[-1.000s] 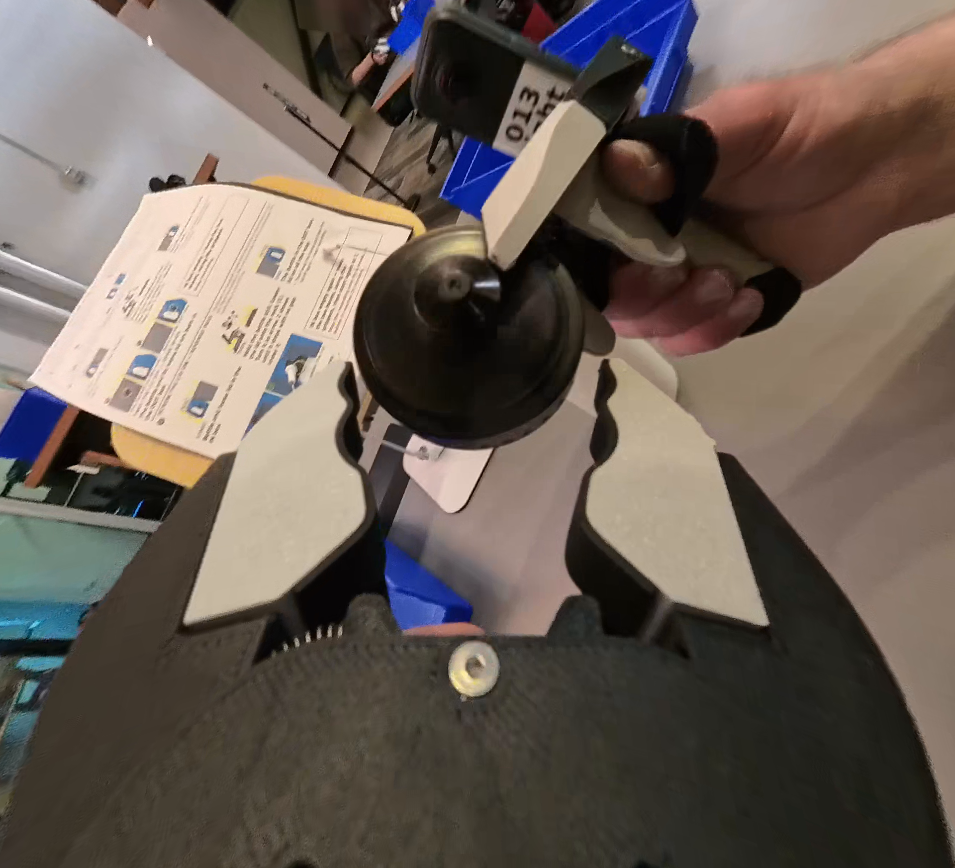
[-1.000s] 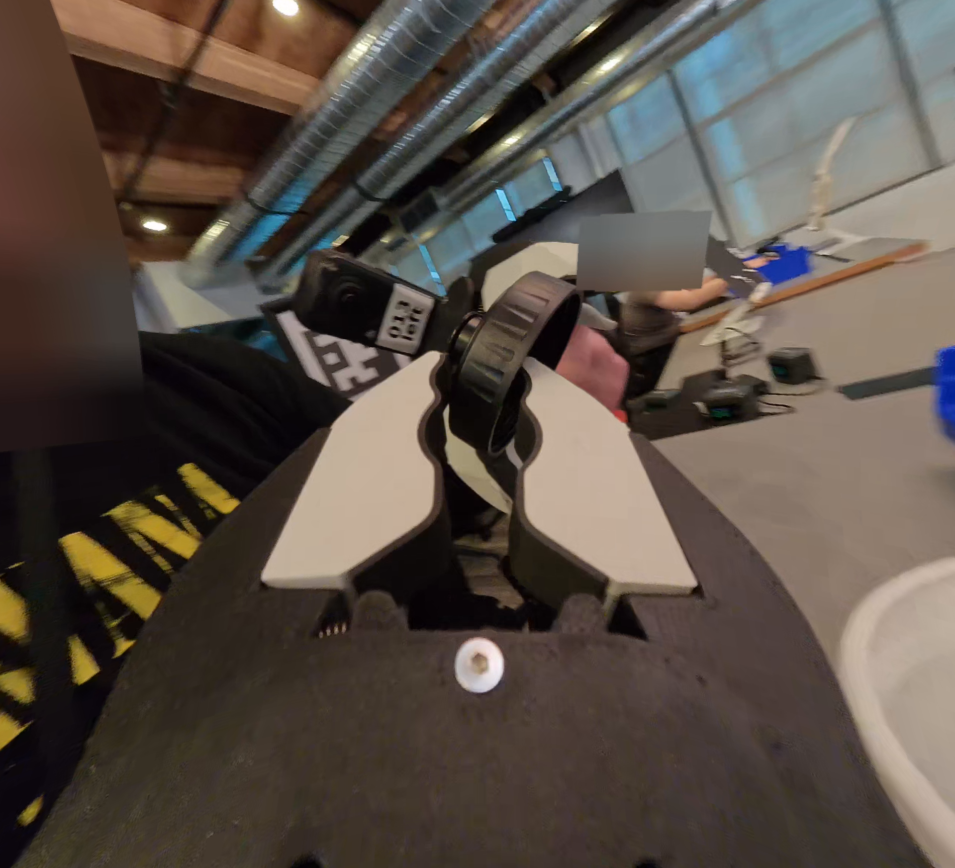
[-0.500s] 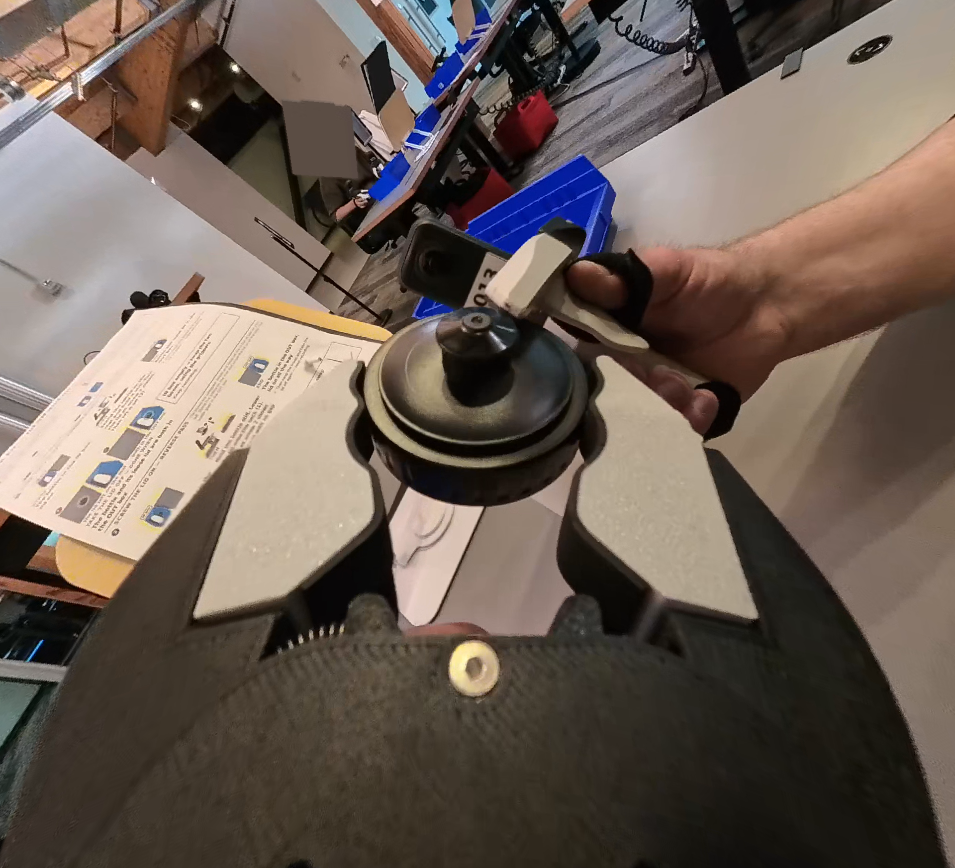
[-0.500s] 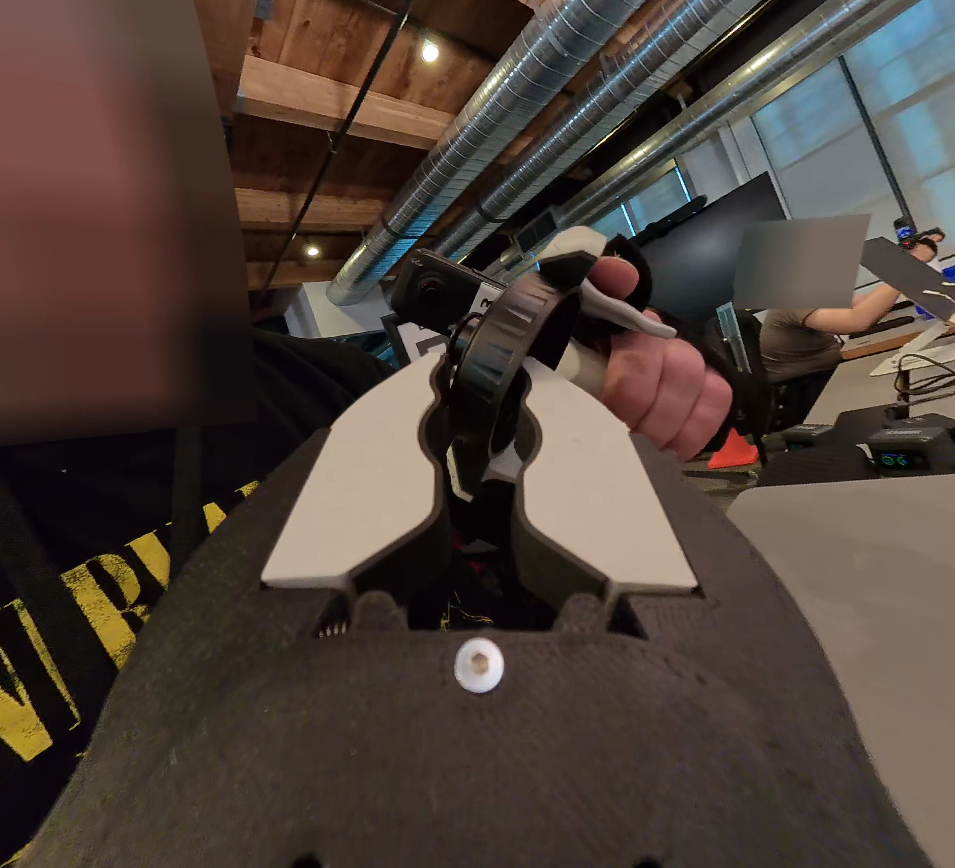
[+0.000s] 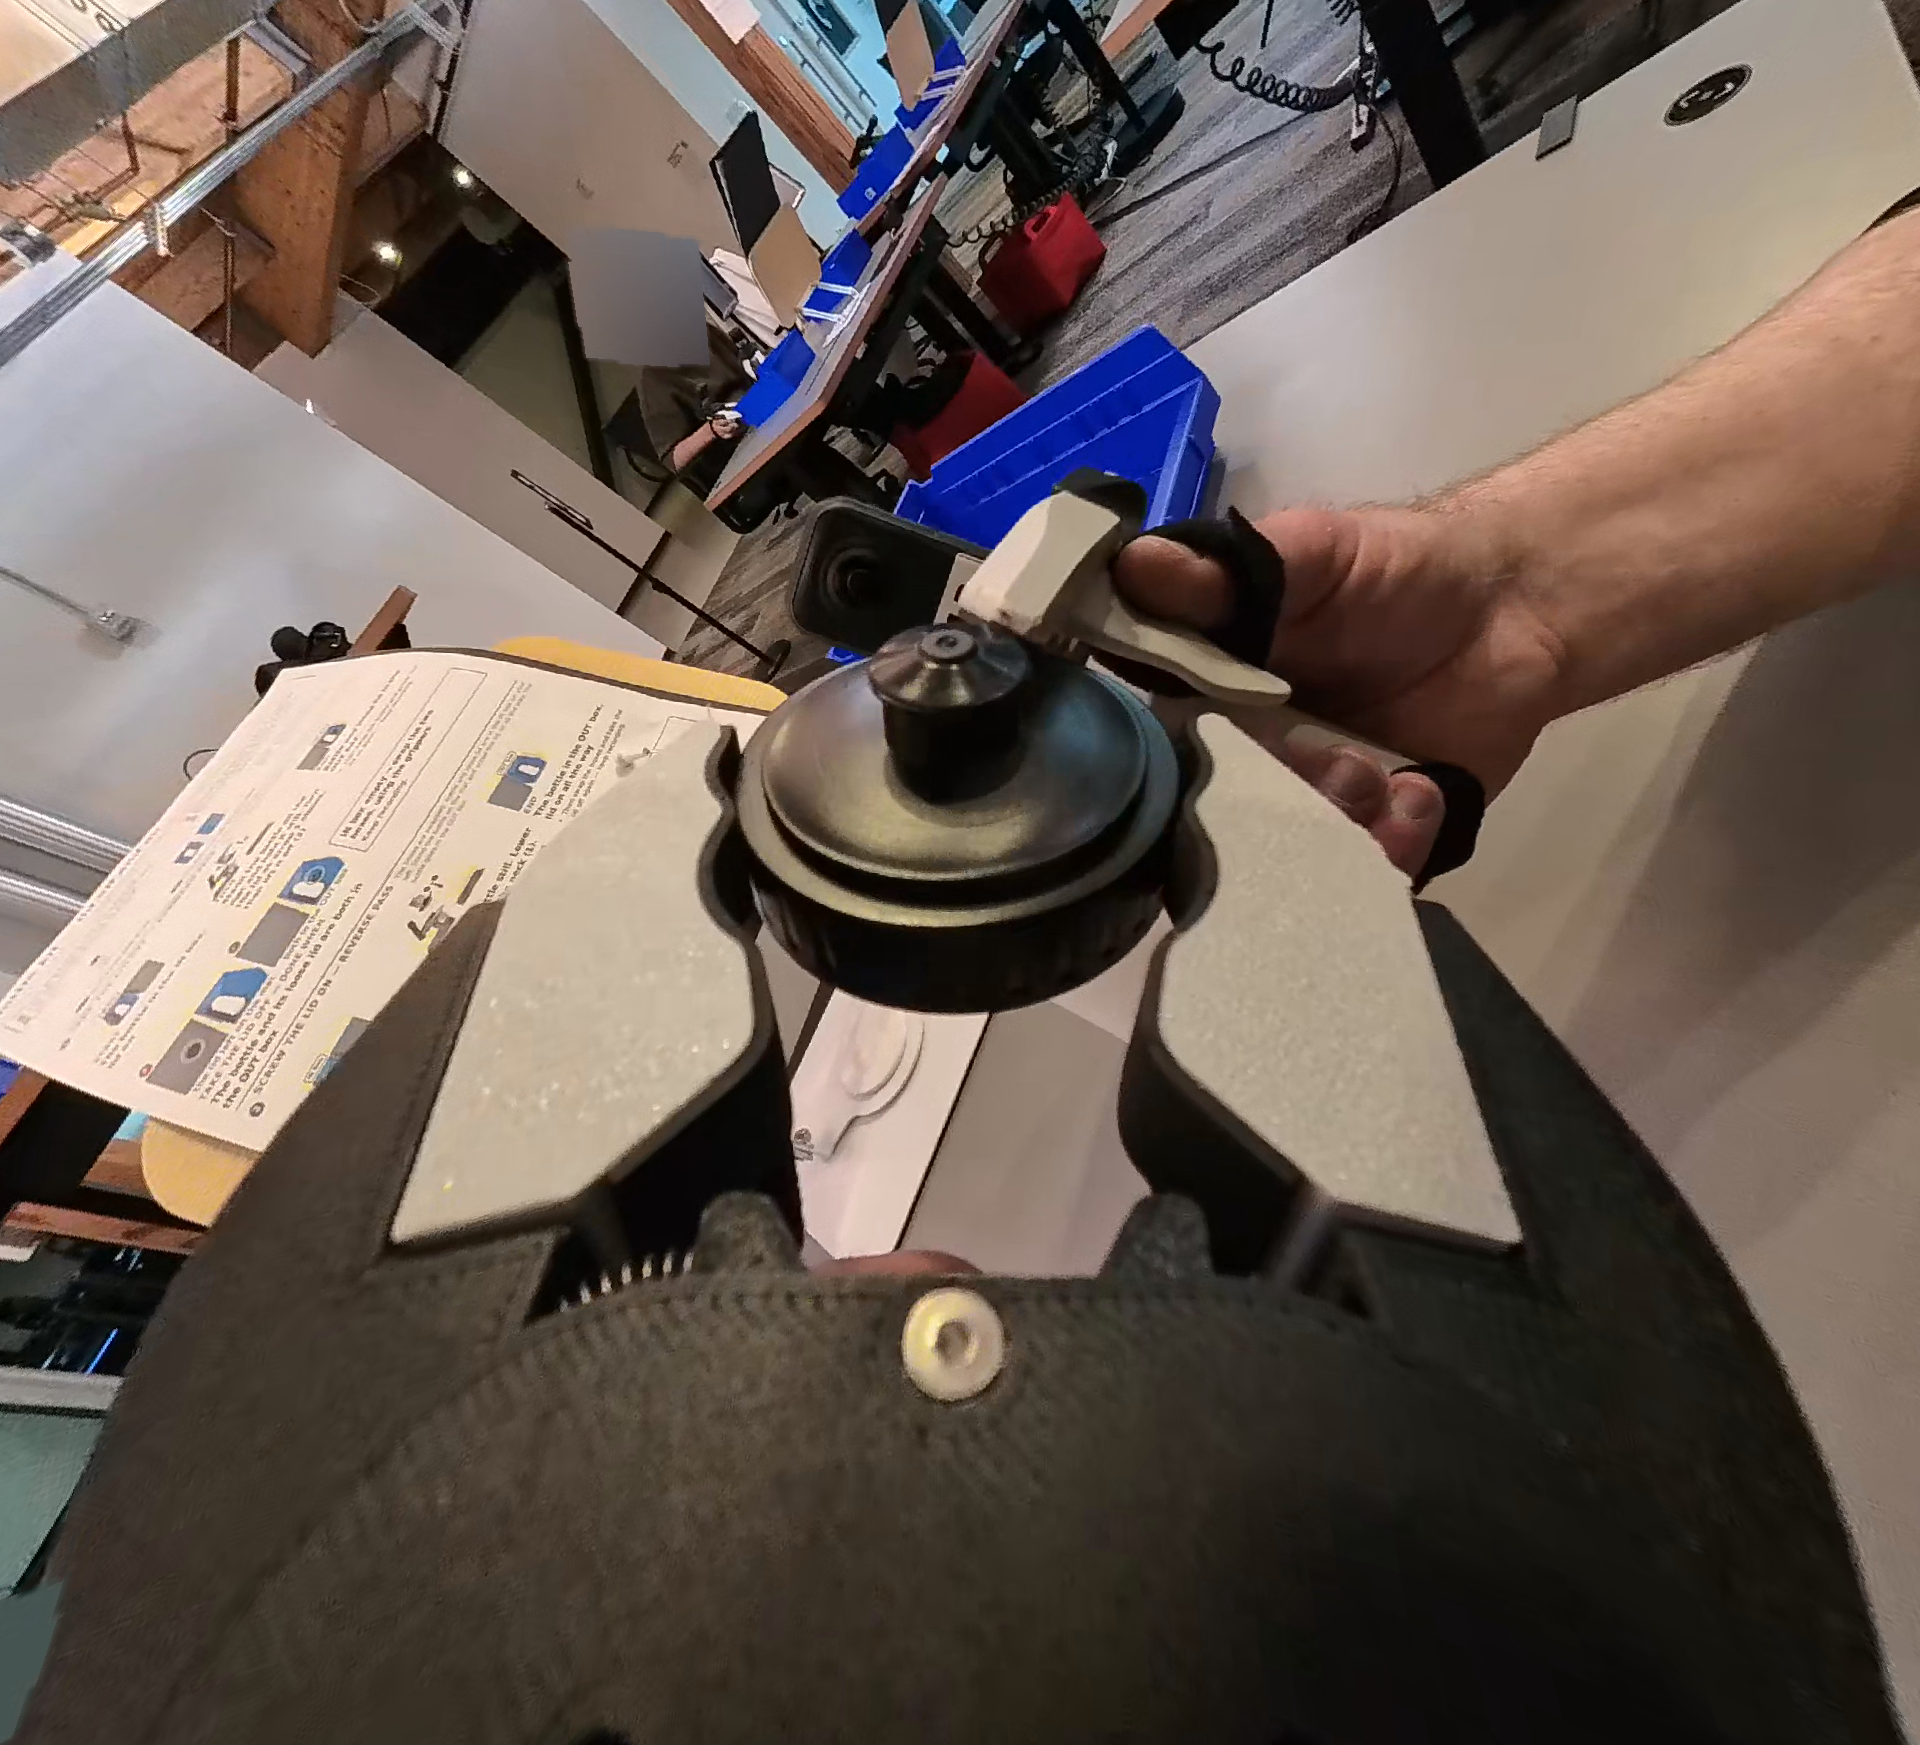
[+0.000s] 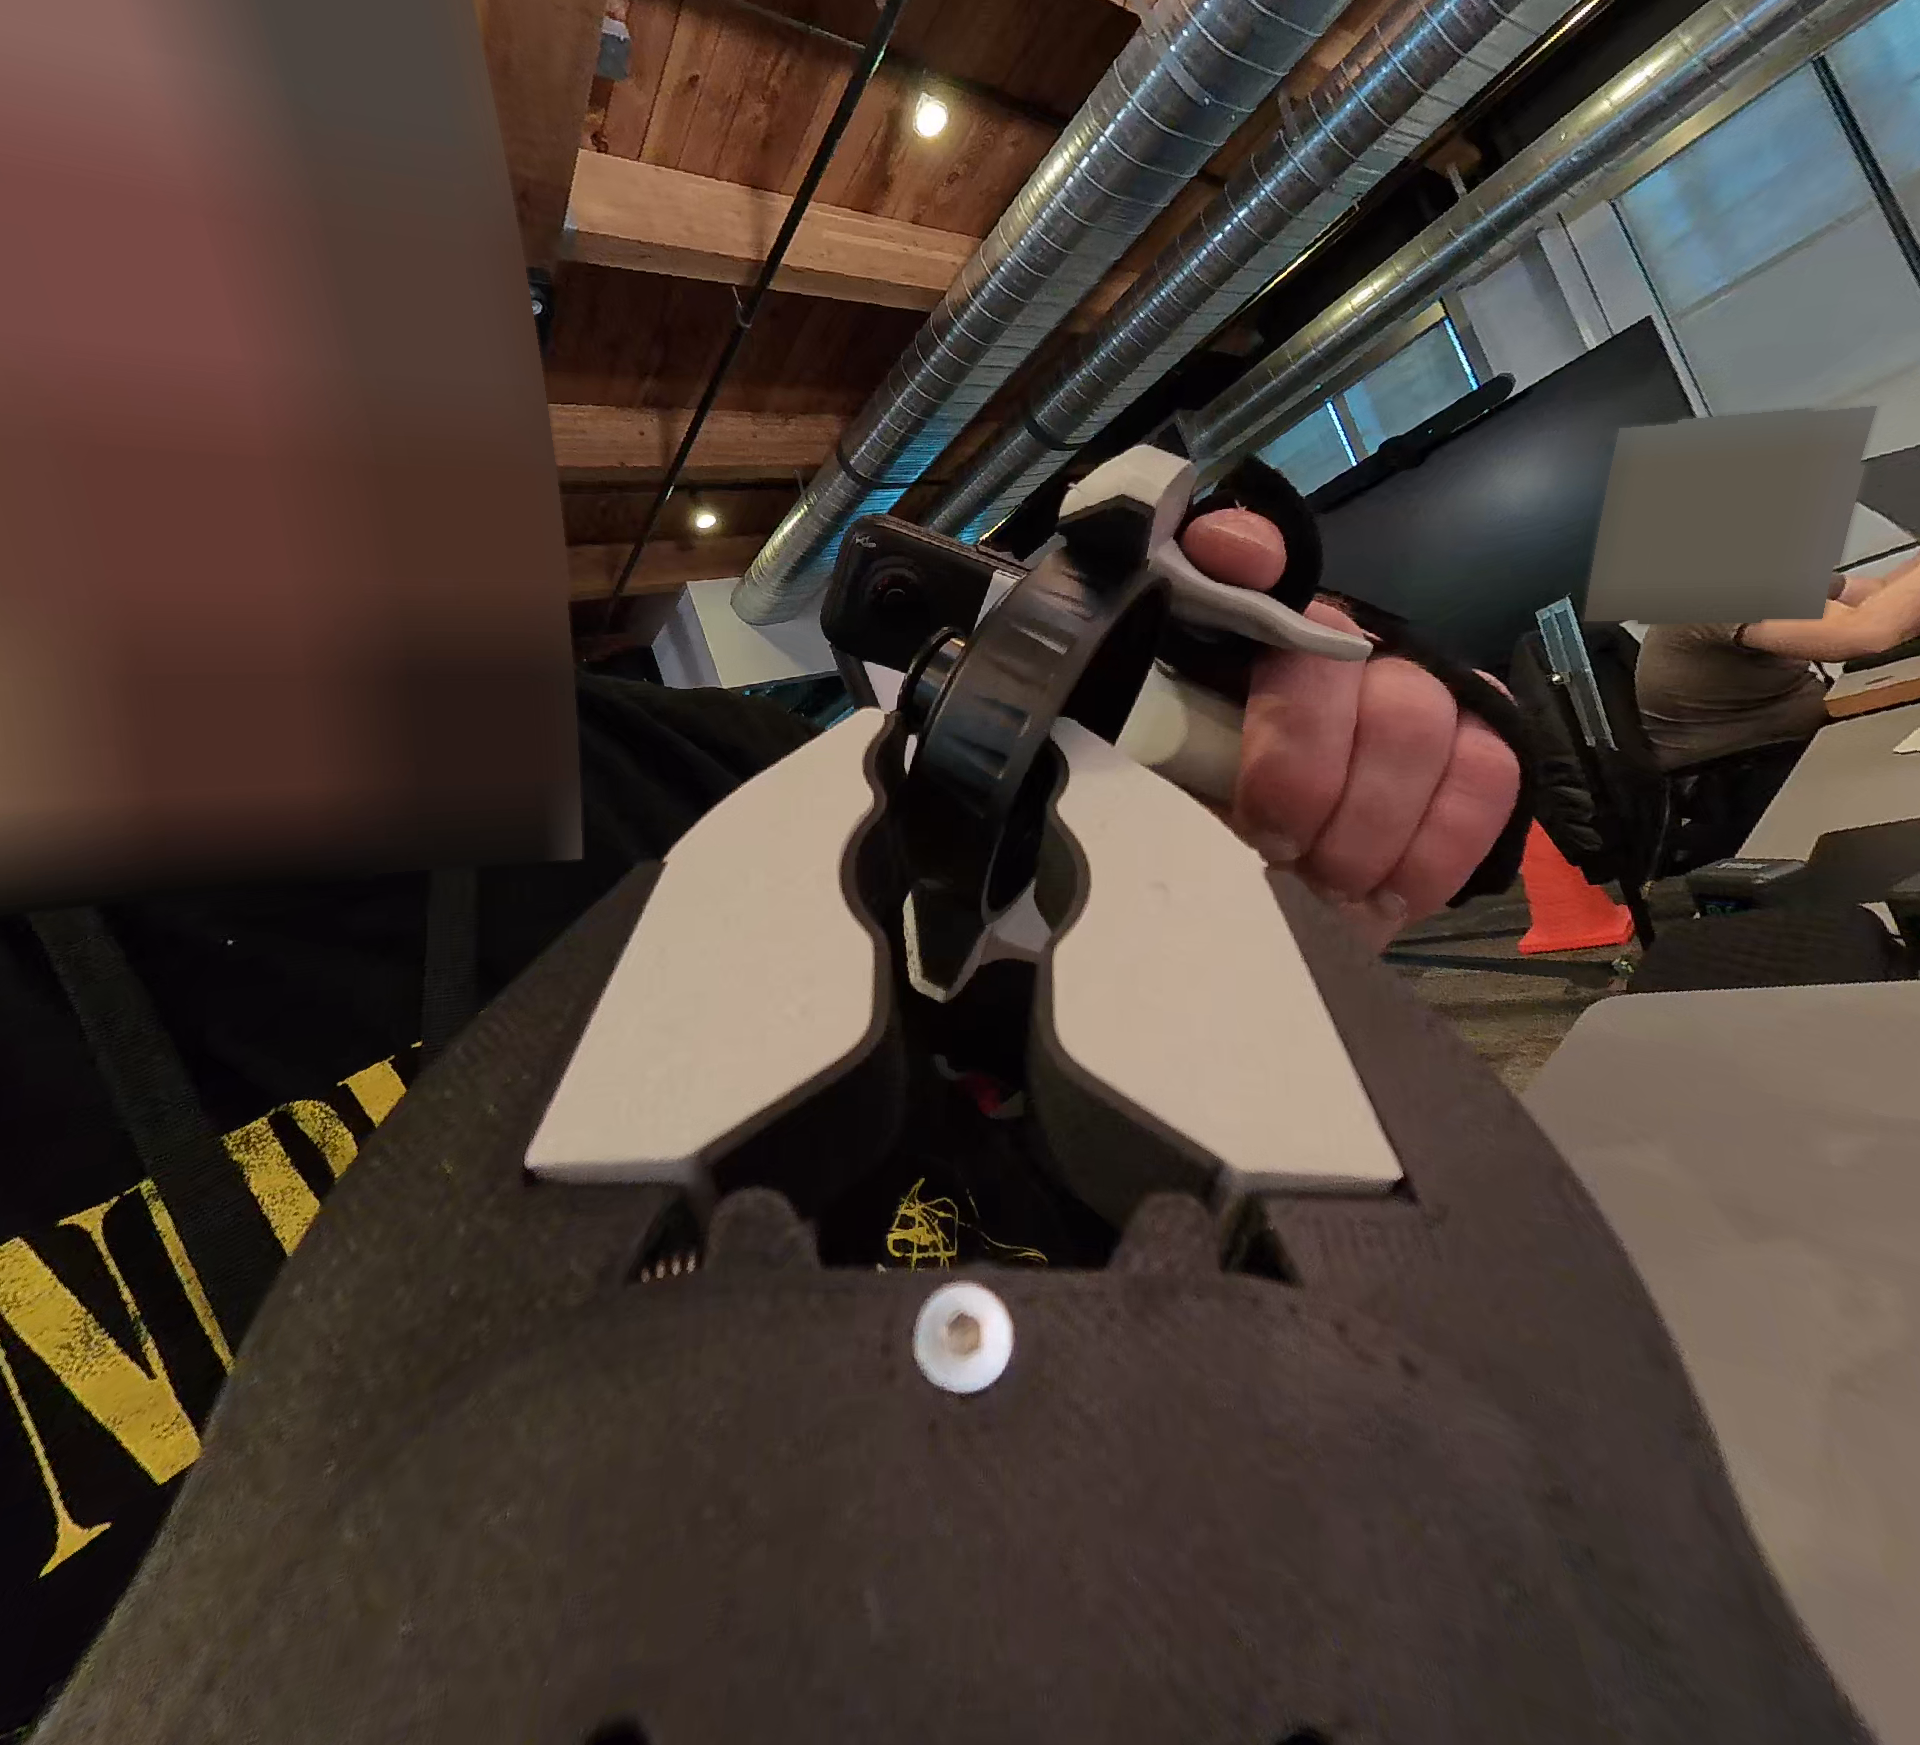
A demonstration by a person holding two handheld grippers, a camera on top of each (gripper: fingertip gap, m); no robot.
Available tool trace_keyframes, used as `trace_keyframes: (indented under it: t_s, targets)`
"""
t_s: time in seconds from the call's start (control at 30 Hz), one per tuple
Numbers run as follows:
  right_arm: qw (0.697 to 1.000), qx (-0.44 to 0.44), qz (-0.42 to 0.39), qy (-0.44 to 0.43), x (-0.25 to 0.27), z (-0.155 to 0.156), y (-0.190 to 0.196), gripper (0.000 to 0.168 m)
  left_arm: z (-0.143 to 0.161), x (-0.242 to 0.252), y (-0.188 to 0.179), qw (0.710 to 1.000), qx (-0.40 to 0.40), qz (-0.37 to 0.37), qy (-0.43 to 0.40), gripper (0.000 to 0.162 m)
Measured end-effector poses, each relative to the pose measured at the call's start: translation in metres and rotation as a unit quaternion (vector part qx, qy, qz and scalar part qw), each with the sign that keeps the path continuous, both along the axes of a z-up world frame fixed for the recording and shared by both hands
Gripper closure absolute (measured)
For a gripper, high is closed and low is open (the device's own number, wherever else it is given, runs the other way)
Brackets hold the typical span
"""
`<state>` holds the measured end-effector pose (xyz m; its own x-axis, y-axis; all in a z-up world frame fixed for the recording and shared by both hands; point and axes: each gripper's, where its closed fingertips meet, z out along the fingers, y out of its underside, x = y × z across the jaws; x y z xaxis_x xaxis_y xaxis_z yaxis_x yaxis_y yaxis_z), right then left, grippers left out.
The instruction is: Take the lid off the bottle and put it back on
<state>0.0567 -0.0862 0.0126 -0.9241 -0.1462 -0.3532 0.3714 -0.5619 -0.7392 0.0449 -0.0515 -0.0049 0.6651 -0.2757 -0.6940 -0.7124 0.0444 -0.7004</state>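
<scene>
The black round lid (image 5: 935, 828) with a knob on top sits between the fingers of my left gripper (image 5: 956, 854), which touch its ribbed rim on both sides. My right gripper (image 6: 971, 781) is shut on the same lid (image 6: 997, 687), seen edge-on, across its thickness. One right fingertip (image 5: 1023, 568) rests by the knob in the left wrist view. The left gripper's fingertips (image 6: 940, 952) show above and below the lid in the right wrist view. Both grippers are held in the air by hands. No bottle is in view.
A blue bin (image 5: 1091, 438) lies on the grey table (image 5: 1558, 324) behind the right hand. A printed sheet on a yellow board (image 5: 343, 864) stands at the left. A person in a black shirt (image 6: 156, 1280) is close on the left of the right wrist view; an orange cone (image 6: 1564, 895) stands farther off.
One second ago my left gripper was open below the lid. It has moved up around the lid and closed on its rim. My right gripper has kept hold and tilted upward.
</scene>
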Motion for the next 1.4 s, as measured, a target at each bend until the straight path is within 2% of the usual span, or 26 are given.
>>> trace_keyframes:
  t_s: [0.67,0.73,0.8,0.93,1.0,1.07,1.13,1.23,1.3,1.4]
  targets:
    - [0.999,-0.023,0.035,0.016,0.007,0.000,0.000,0.145,0.001,0.008,-0.003,1.000,0.005,-0.014,0.012,0.084]
    - [0.999,-0.020,0.020,0.016,0.005,0.001,0.000,0.142,0.003,0.008,-0.004,1.000,0.007,-0.008,0.018,0.084]
    - [1.000,-0.015,-0.005,0.005,-0.001,0.002,0.002,0.125,0.006,0.006,-0.006,1.000,0.012,0.003,0.023,0.084]
    - [0.995,0.051,-0.081,-0.011,-0.013,-0.004,-0.001,0.119,0.012,-0.014,-0.007,0.997,0.012,0.060,0.046,0.084]
    - [0.983,0.095,-0.153,-0.023,-0.025,-0.009,0.001,0.110,0.011,-0.029,-0.006,0.992,0.009,0.107,0.073,0.084]
    - [0.959,0.144,-0.244,-0.023,-0.038,-0.012,0.005,0.102,0.008,-0.041,-0.005,0.985,0.000,0.149,0.091,0.084]
    - [0.922,0.209,-0.325,-0.011,-0.047,-0.014,0.006,0.099,0.003,-0.053,-0.001,0.975,-0.010,0.192,0.112,0.084]
    - [0.852,0.303,-0.428,-0.009,-0.062,-0.020,0.010,0.092,-0.004,-0.065,0.004,0.959,-0.019,0.241,0.149,0.085]
    - [0.825,0.332,-0.458,-0.018,-0.069,-0.023,0.015,0.090,-0.008,-0.072,0.007,0.946,-0.030,0.272,0.174,0.085]
    - [0.815,0.348,-0.462,-0.039,-0.078,-0.031,0.017,0.091,-0.013,-0.080,0.011,0.931,-0.041,0.302,0.200,0.084]
